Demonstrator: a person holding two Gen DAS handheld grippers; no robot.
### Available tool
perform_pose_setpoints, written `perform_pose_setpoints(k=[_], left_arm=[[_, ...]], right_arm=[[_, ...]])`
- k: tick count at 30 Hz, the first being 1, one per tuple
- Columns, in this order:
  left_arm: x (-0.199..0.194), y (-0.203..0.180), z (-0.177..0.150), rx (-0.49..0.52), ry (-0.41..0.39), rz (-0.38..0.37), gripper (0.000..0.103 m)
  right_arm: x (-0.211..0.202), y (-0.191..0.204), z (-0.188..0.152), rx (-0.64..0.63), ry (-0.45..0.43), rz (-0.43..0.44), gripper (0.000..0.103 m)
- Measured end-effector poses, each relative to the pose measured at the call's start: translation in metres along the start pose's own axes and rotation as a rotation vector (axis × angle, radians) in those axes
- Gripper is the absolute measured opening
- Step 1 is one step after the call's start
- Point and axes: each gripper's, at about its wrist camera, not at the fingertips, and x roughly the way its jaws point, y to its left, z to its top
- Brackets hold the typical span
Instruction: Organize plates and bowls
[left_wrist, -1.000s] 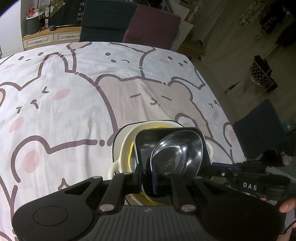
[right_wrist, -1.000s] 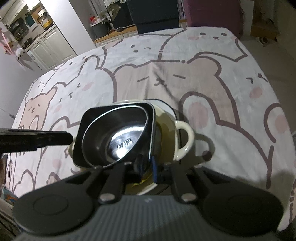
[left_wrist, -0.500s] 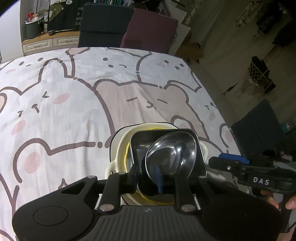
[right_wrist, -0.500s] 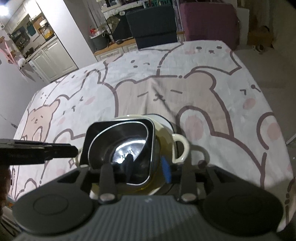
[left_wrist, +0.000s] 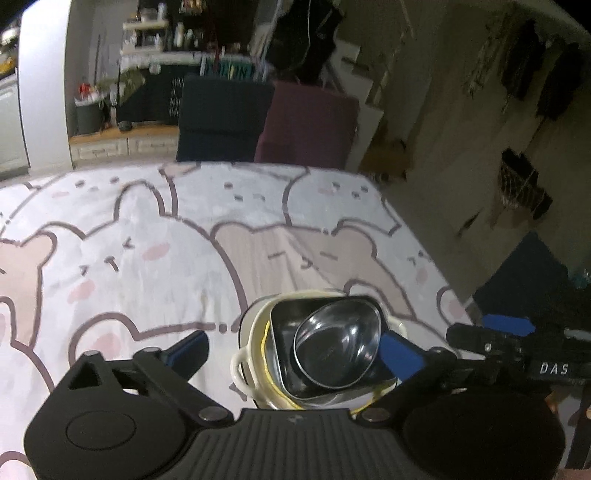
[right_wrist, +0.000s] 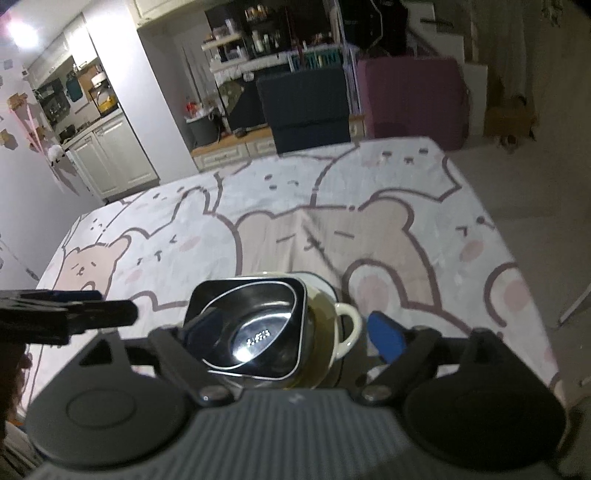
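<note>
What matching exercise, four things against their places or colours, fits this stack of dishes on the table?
Things:
1. steel bowl
2. black square dish
3. cream pot
4. tablecloth

Descriptions:
A. printed with cartoon bears
B. bottom of the stack, looped handles at its sides
C. shiny, innermost, on top
D. dark, nested between the other two dishes

Pairs: 1-C, 2-D, 3-B, 4-A

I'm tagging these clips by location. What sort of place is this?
Most likely a lived-in home, an open room beside a kitchen. A table under a cartoon bear cloth holds stacked bowls; white kitchen cabinets and cluttered shelves stand behind.
</note>
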Motion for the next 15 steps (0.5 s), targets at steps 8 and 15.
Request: perform_pose_setpoints(k=[8,15], left_arm=[[-0.045,-0.011,-0.022,0.035,-0.121,0.035,0.103],[-0.075,-0.025,-0.057,0.064,-0.221,0.051,0.103]], right_arm=[[-0.036,0.008,-0.017,-0.025,-0.121,-0.022,0.102],[-0.067,0.012,-0.040,-0.049,-0.228,-0.015,0.102]])
